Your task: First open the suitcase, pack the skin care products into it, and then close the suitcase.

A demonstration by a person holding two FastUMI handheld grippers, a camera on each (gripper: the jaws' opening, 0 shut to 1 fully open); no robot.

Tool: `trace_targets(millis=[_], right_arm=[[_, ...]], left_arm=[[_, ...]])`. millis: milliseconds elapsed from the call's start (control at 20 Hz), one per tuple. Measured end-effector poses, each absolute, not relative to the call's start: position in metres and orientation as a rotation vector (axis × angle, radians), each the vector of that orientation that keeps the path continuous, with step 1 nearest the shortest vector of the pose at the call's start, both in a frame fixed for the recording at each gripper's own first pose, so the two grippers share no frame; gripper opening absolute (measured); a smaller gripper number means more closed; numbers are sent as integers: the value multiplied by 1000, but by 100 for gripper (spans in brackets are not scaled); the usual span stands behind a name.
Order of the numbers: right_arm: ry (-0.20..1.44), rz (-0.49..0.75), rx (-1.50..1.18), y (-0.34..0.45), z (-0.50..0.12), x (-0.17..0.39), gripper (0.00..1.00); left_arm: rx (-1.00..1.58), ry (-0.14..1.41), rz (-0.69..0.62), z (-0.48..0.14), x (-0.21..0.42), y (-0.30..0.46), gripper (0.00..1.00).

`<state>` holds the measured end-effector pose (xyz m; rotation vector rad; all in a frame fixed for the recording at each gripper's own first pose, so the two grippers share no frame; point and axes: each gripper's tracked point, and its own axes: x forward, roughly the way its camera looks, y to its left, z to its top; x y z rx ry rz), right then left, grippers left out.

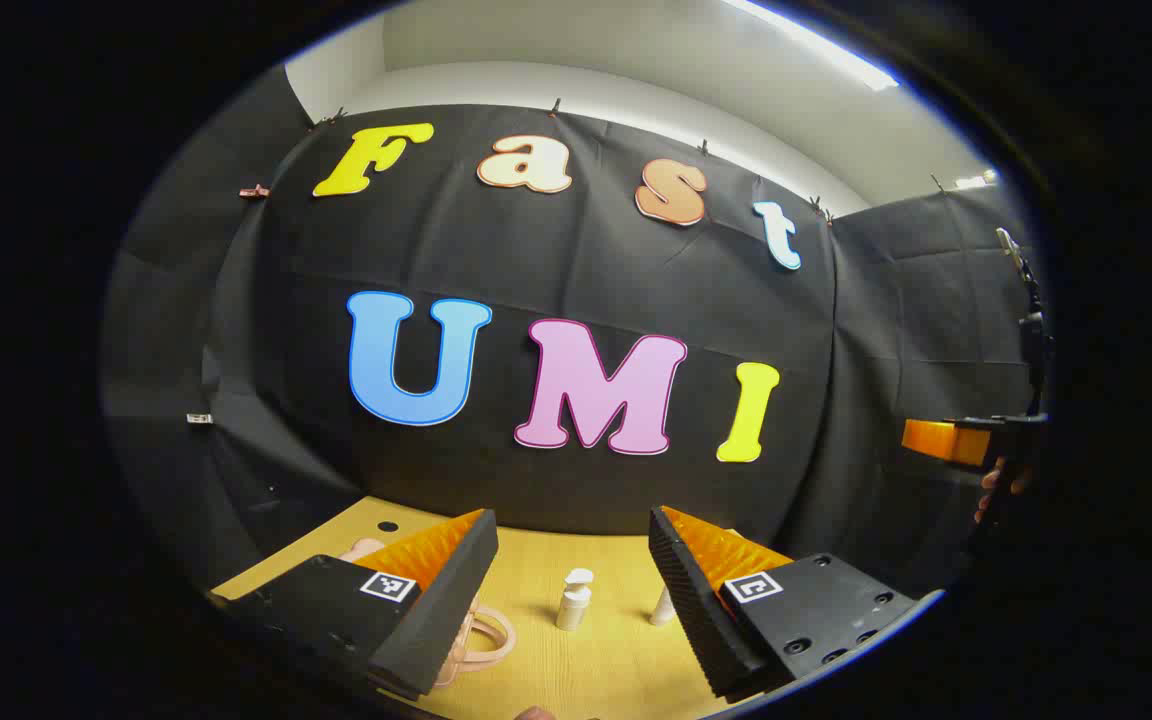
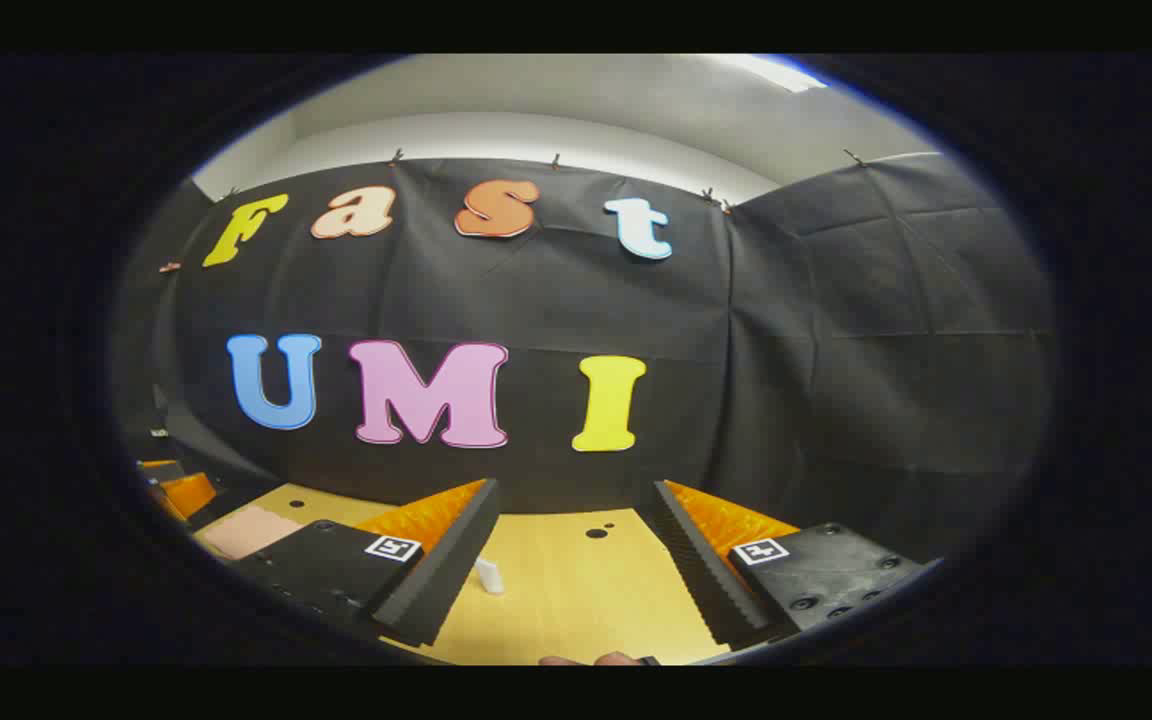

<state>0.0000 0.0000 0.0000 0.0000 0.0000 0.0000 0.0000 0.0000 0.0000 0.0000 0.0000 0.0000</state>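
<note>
Opening step pending: both hand-held grippers, left [image 1: 573, 570] and right [image 2: 571, 545], hover open and empty above the tabletop [image 2: 576, 600]; the closed pink suitcase [image 1: 471, 640] lies lower left, pump bottle [image 1: 573, 598] centre, so next reach for its lid.

Both cameras sit low, just above the table [image 1: 596, 680], and look straight across it to the far black wall [image 1: 556, 260]. Each one peeks out between its own two fingers at the bottom of its view.

The left gripper view looks from the left side. A white bottle [image 1: 573, 598] stands near, just ahead, and the other gripper [image 1: 946, 440] shows far off at its right edge.

The right gripper view looks from the right side. It sees more of the right wall [image 2: 886, 330].

Both views share the table [image 2: 566, 590] and the far wall [image 2: 536, 290].
</note>
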Motion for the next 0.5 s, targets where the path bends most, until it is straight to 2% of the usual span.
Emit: trace_targets(millis=[150, 500], right_arm=[[-63, -10, 2, -5, 26, 1, 96], [-35, 17, -17, 3, 14, -5, 95]], left_arm=[[1, -3, -37, 4, 3, -5, 96], [55, -23, -65, 15, -6, -9, 96]])
